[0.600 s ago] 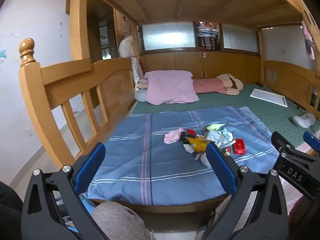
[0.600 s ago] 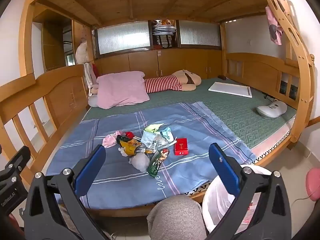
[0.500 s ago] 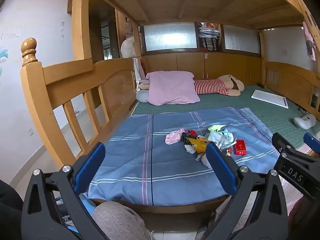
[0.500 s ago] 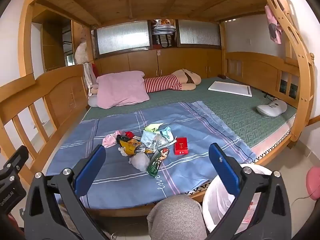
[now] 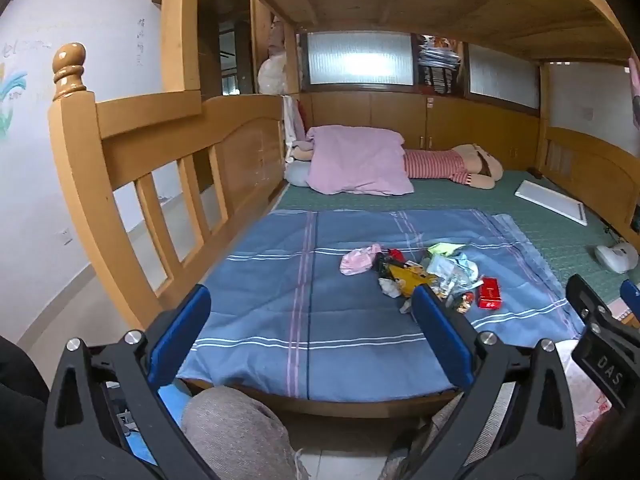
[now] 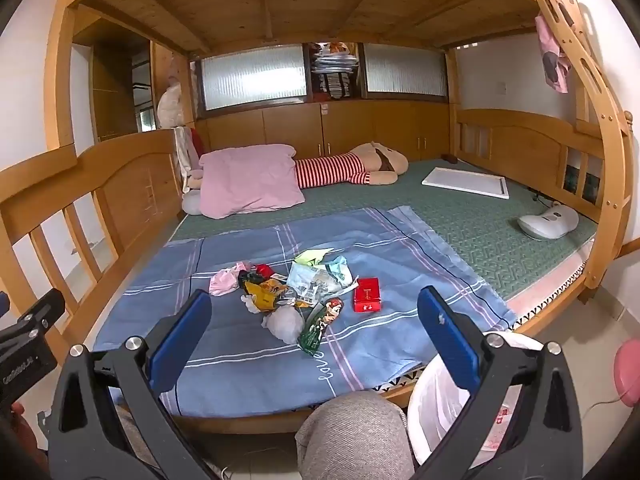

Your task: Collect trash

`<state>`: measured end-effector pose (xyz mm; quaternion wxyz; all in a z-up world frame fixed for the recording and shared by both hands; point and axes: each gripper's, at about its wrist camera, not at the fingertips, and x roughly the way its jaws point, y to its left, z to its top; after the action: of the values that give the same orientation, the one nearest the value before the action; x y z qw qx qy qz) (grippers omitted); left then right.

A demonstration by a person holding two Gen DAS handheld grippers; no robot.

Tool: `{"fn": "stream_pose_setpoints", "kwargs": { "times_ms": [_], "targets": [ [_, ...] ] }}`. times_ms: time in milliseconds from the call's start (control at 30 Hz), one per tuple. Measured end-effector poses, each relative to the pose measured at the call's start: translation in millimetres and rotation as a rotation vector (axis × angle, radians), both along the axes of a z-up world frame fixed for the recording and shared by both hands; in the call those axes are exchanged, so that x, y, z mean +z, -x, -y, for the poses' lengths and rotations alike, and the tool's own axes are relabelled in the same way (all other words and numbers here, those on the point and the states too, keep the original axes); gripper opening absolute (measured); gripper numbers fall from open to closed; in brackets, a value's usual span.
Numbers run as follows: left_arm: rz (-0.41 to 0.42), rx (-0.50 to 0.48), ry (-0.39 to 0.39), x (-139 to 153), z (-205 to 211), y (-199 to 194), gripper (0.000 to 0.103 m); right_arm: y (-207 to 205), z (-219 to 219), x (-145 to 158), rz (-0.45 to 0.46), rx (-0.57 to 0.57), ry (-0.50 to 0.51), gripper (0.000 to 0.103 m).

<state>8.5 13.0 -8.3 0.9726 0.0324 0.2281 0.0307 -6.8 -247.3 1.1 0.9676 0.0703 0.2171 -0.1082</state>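
Both grippers were held above the near edge of the bed, well short of the trash. The left gripper (image 5: 310, 312) was seen with its blue-padded fingers spread wide apart and nothing between them; the right gripper (image 6: 314, 314) was likewise spread wide and empty. The trash pile (image 6: 298, 292) was found scattered near the middle of a blue striped sheet (image 6: 248, 360) that was laid over the green mattress (image 6: 480, 240). Within the pile, a pink crumpled piece (image 6: 224, 282) was set at the left, a yellow wrapper (image 6: 262, 294) beside it, a white crumpled wad (image 6: 285, 322) nearer the edge, a green printed packet (image 6: 320, 320) touching that wad, and a red box (image 6: 366, 300) just to the right, slightly apart. A white-lined bin (image 6: 444, 408) was seen on the floor at the bed's near right corner, partly hidden behind the right finger. A pink pillow (image 6: 250, 182) and a striped plush doll (image 6: 352, 168) were lying at the far end.
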Motion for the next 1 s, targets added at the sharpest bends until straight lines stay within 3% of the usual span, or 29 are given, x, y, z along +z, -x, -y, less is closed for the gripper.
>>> {"fn": "stream_pose_setpoints", "kwargs": {
  "times_ms": [1000],
  "targets": [
    [0.001, 0.056, 0.013, 3, -13, -2, 0.100, 10, -11, 5, 0.039, 0.012, 0.047, 0.100]
  ]
}}
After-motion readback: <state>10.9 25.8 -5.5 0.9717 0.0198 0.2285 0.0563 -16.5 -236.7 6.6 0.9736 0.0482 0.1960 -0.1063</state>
